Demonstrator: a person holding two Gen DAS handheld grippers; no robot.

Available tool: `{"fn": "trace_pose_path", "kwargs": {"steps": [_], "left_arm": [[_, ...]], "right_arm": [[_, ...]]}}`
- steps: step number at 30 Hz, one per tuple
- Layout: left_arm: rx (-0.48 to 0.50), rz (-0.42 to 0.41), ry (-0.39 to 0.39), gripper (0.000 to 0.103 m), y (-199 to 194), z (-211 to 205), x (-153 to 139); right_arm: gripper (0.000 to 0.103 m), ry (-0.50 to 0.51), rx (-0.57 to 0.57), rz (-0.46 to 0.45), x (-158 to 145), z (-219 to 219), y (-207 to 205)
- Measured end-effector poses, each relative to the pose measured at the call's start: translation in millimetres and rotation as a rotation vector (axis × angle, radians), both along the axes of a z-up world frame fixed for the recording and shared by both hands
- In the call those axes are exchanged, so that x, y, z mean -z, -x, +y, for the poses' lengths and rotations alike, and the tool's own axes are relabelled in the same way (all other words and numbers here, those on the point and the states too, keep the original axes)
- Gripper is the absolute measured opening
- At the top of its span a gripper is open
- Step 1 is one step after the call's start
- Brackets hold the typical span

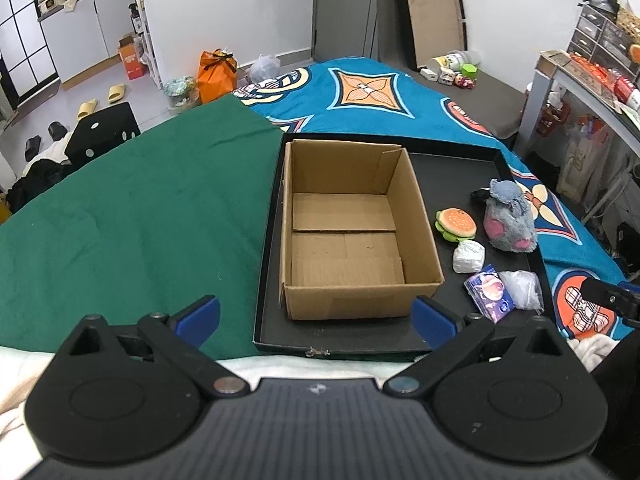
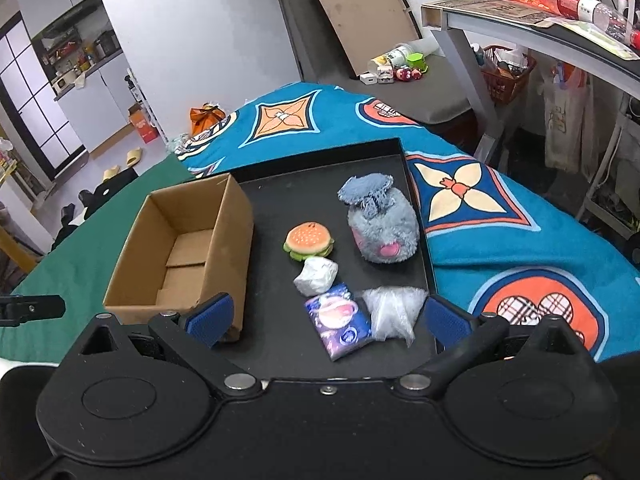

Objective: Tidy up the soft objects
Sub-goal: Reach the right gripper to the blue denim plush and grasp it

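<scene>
Nothing packed yet: cardboard box empty ahead of wide-open left gripper; five soft items, nearest tissue pack, loose before spread, unladen right gripper

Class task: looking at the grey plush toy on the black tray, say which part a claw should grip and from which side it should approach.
Grip the grey plush toy across its rounded body, coming from above with the right claw. The body is broad and looks soft, its top is clear, and the burger toy sits apart on its left.
</scene>
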State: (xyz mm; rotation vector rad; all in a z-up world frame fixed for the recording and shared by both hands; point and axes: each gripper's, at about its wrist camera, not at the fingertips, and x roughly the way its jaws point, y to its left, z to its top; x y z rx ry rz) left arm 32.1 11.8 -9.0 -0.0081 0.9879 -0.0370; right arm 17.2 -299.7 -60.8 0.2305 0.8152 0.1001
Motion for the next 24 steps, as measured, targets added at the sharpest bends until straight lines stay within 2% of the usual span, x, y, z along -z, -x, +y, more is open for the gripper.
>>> {"fn": "trace_pose_path", "kwargs": {"steps": [12, 17, 21, 24], "left_arm": [[-0.043, 0.061, 0.014, 0.099, -37.0, 8.5, 12.6], [-0.057, 0.097, 0.009, 0.09, -52.1, 8.9, 24.9], [-0.08, 0.133, 0.018, 0.076, -62.2, 12.5, 37.6], [-0.092, 0.157, 0.015, 0.071, -68.7, 12.9, 46.0]], "right_arm": [[0.1, 0.023, 0.006, 0.004, 3.6, -9.0, -35.9], [0.095, 0.037, 0.007, -0.003, 5.6, -12.0, -49.2], [0.09, 0.053, 0.0, 0.002, 10.4, -12.1, -61.8], [0.086, 0.058, -0.011, 0.006, 14.1, -11.1, -71.2]]}}
